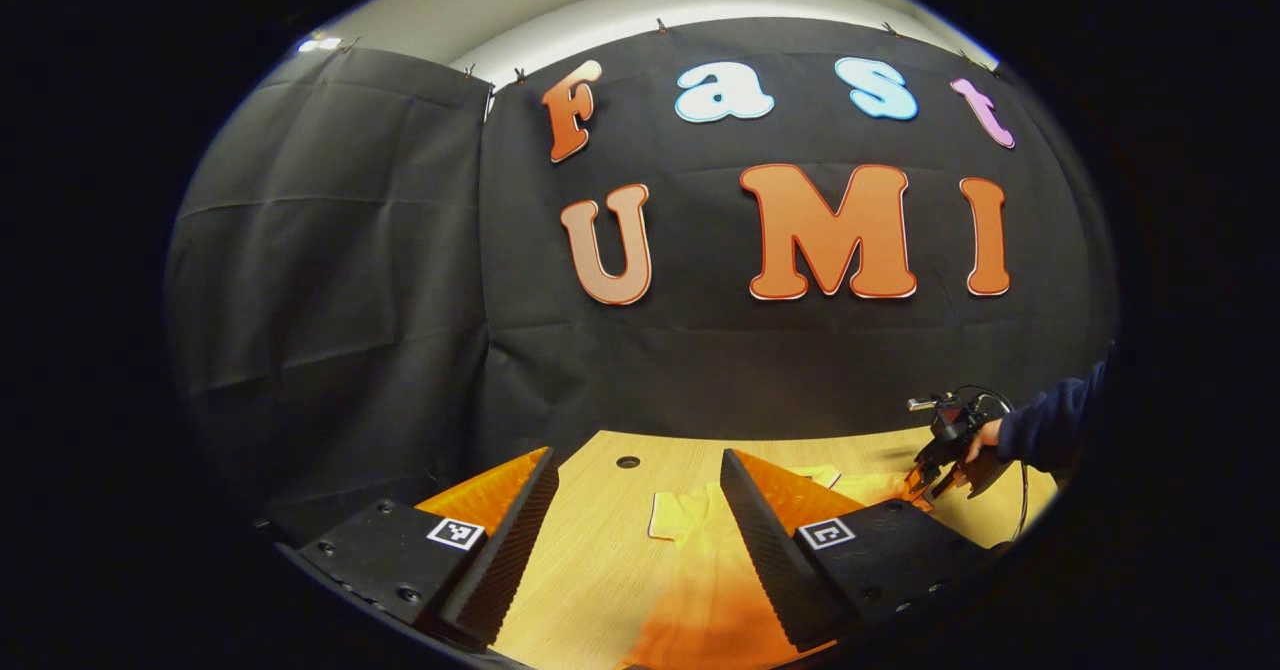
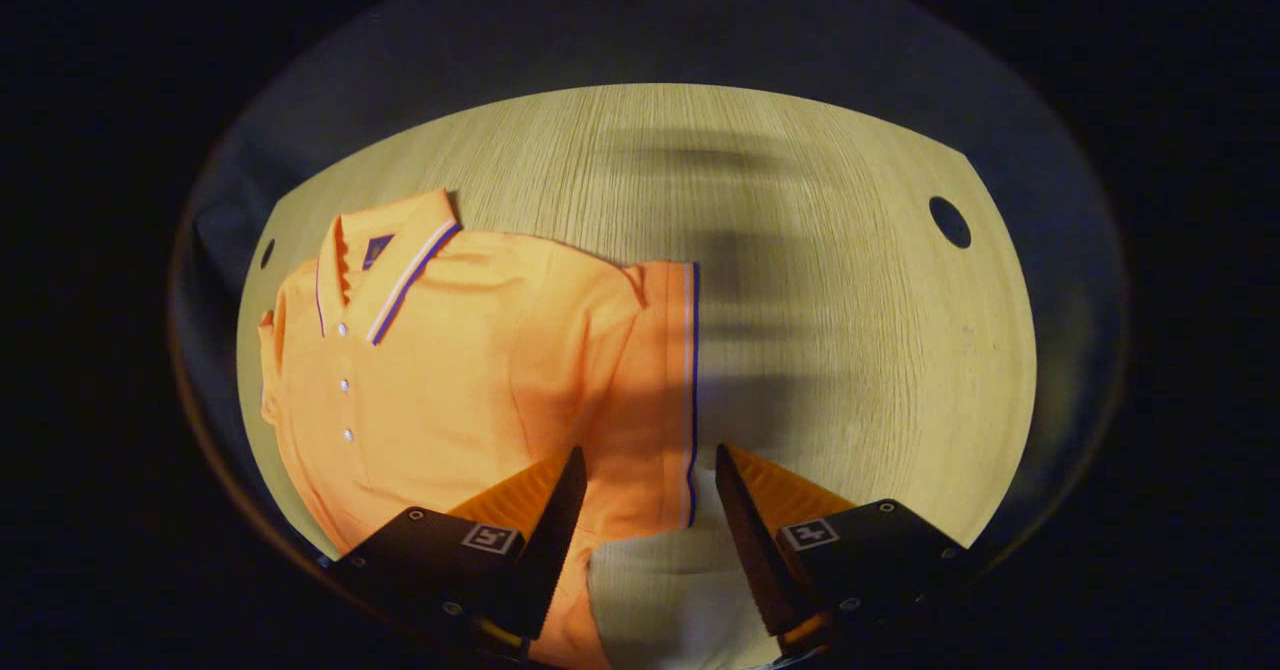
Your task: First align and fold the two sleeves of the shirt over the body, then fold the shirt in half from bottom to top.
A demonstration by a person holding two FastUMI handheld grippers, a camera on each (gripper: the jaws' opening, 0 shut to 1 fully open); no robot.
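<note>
Left gripper view looks level along the table (image 1: pixel 600 570); right gripper view looks steeply down; both share the shirt (image 2: pixel 470 370).

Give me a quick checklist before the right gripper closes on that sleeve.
1. Right gripper open: ok, fingers spread.
2. Sleeve between its fingers: ok, the striped hem lies in the gap.
3. Fingers down on the cloth: cannot tell.
4. Shirt flat on the table: ok, collar and placket face up.
5. Left gripper open: ok, not gripping the shirt.
6. Other sleeve folded: cannot tell.
</note>
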